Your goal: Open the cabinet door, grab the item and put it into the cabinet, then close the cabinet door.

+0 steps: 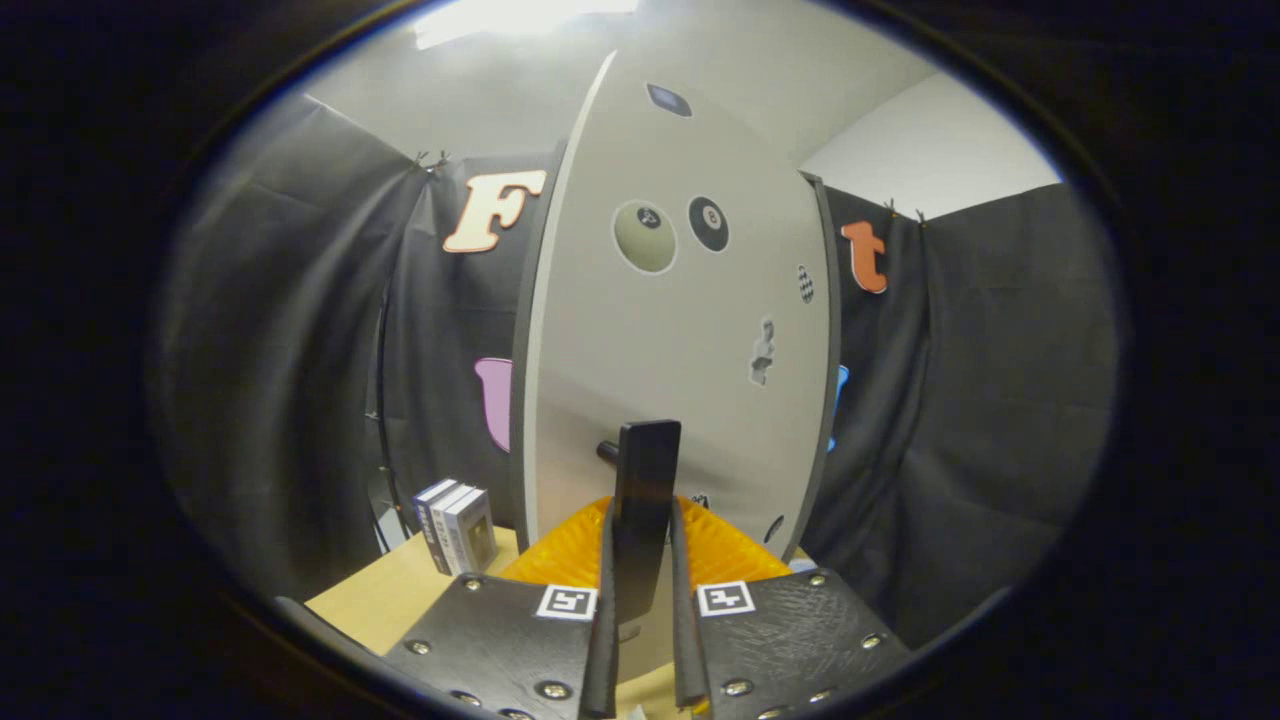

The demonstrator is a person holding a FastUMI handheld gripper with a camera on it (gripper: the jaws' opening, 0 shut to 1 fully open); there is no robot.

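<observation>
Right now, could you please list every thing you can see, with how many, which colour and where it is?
cabinet door: one, pale grey with stickers, swung edge-on straight ahead of the fingers.
door handle: one, black, upright bar on the door, between the two fingers.
small boxes: about three, white and grey, standing together on the table left of the door.
table: one, light wood, under the boxes and the door.
booth wall: black cloth, behind and to both sides.
gripper: one, both fingers pressed on the door handle.
</observation>
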